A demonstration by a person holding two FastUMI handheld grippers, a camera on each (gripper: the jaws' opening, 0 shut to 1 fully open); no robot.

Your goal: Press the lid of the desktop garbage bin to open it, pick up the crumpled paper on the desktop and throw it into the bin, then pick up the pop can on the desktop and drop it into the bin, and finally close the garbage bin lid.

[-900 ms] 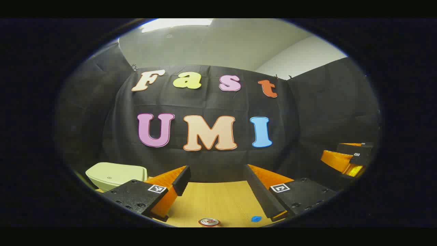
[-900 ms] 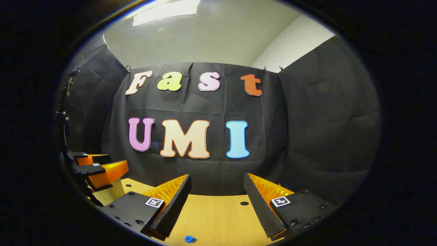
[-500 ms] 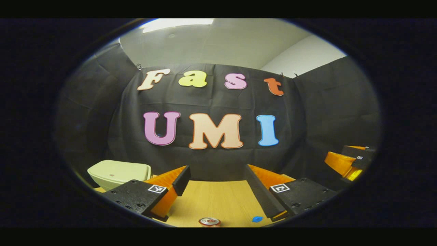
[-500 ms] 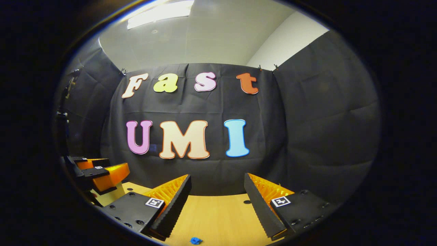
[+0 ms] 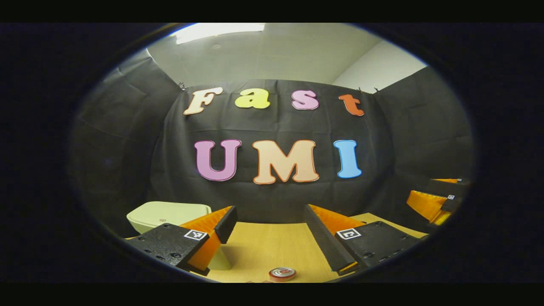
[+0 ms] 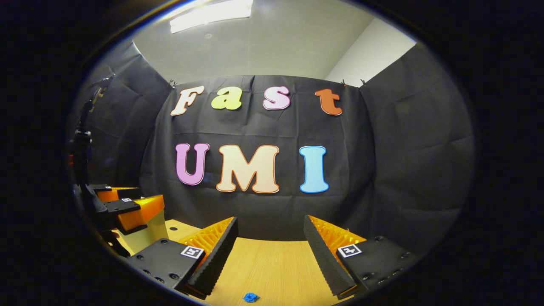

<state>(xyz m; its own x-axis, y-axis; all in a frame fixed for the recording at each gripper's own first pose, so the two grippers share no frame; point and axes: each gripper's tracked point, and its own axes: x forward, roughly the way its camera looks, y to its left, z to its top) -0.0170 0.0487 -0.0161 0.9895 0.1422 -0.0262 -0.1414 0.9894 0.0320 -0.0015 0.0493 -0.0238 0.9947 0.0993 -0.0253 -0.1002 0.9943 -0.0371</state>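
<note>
On my feed the wooden bench (image 5: 272,248) runs under both tools. In the left gripper view the cream garbage bin (image 5: 170,213) sits at the far left of the bench with its lid down, partly behind my left tool's (image 5: 270,221) near finger. That tool is released, its 2 fingers spread wide with nothing between them, held level above the bench and aimed at the back wall. The right gripper view gives me just a pale side of the bin (image 6: 146,233) at its left edge, with the left tool (image 6: 127,206) hanging in front of it and above it.

My right tool (image 6: 270,233) is released too, fingers wide apart and empty, held level over the bench; the left gripper view catches it (image 5: 437,199) off at the far right, well apart from the bin.

The pop can (image 5: 282,273) stands upright at the bottom edge of the left gripper view, below the gap of the left tool. The right gripper view has the crumpled blue paper (image 6: 251,297) lying on the bench at its bottom edge, below the right tool's gap.
</note>
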